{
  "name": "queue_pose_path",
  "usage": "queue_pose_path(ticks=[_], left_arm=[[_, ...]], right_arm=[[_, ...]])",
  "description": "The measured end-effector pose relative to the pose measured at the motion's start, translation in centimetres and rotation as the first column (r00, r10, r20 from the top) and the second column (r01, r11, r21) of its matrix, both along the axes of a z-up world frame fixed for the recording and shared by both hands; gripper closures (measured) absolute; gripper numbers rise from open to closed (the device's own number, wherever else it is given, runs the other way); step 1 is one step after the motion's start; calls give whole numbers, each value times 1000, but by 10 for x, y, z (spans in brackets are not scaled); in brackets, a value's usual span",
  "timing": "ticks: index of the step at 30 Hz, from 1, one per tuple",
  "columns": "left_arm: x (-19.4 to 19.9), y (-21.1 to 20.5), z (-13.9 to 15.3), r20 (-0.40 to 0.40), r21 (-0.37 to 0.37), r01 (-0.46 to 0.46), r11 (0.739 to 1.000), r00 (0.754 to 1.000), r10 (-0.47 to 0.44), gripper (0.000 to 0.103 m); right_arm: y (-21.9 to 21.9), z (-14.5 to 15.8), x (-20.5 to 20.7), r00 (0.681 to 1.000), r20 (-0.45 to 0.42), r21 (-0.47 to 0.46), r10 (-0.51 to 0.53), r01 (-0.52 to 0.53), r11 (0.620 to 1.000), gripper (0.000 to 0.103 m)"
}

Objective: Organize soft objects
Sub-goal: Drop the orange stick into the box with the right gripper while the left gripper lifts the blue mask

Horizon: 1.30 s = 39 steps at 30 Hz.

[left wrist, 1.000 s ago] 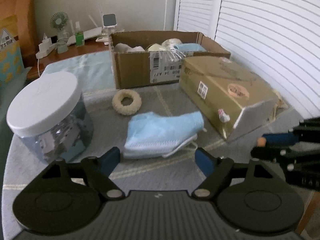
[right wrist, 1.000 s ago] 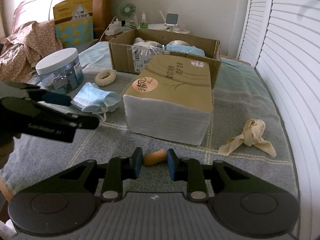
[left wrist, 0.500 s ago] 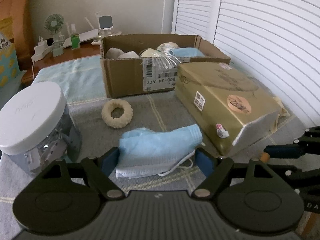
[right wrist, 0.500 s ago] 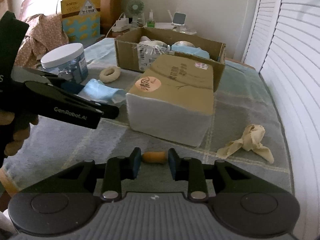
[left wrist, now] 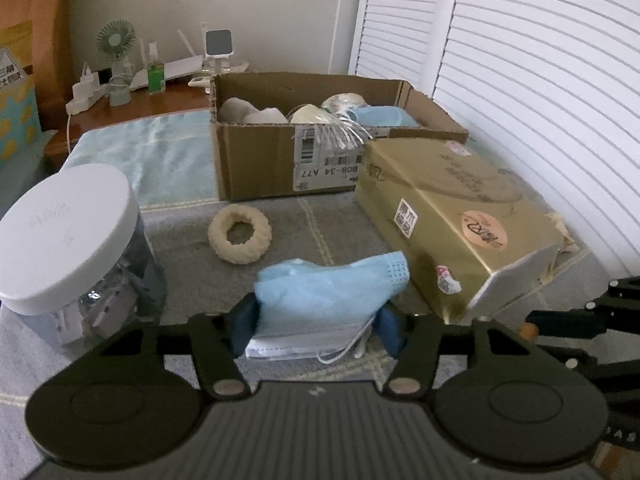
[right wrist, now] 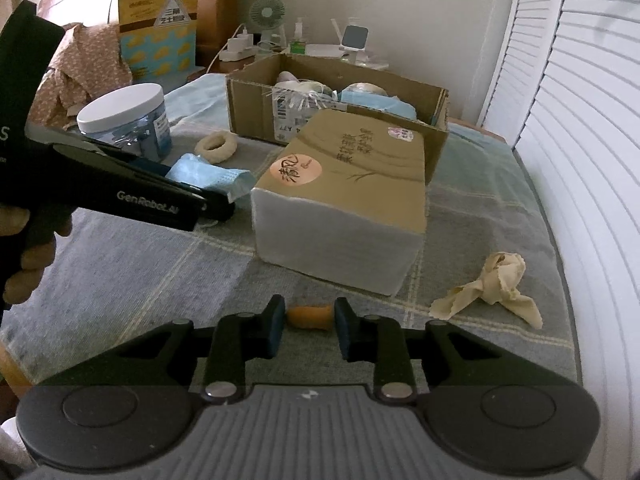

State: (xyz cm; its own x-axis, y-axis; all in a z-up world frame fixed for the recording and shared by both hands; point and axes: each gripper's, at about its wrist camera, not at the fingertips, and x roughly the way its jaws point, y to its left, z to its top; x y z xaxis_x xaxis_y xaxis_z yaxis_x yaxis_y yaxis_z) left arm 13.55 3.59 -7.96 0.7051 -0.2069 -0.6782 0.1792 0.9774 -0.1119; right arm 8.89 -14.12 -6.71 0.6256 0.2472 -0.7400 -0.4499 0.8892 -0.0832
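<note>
A stack of blue face masks lies on the grey checked blanket. My left gripper has a pad on each side of the stack. Its jaws are closing, and the masks hump up between the pads. The right wrist view shows the same masks at the left gripper's tip. My right gripper is shut on a small orange foam piece, held low over the blanket. An open cardboard box at the back holds several soft things.
A gold tissue pack lies right of the masks, in front of the box. A cream ring and a white-lidded jar sit to the left. A crumpled cream cloth lies far right. White shutters line the right side.
The left gripper came forward around the masks, and its jaws narrowed onto them, bunching the stack. The right gripper kept still with the orange piece.
</note>
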Motion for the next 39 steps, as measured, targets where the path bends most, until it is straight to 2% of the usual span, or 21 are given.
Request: queue_pose_path(ticks=[12,22,29,39], left_arm=[[-23,15,23,28,21,57,998,998,-57,46],[-51,24,43,57,36,121,992,991,-123,46],[-57,26,52,76,27,135,990,988,-137,46],[-46,25,57,80,22,135,991,987,-137,46]], right_arm=[[-7,18,-8,999,28,14,-16,16,1000,73],[-10,61,-6,994,108,29,-6,2,1000,73],[-4,85,30,985,174,14,9,-11,1000,73],[5,85,111,982,189,-26,1,4,1000,73]])
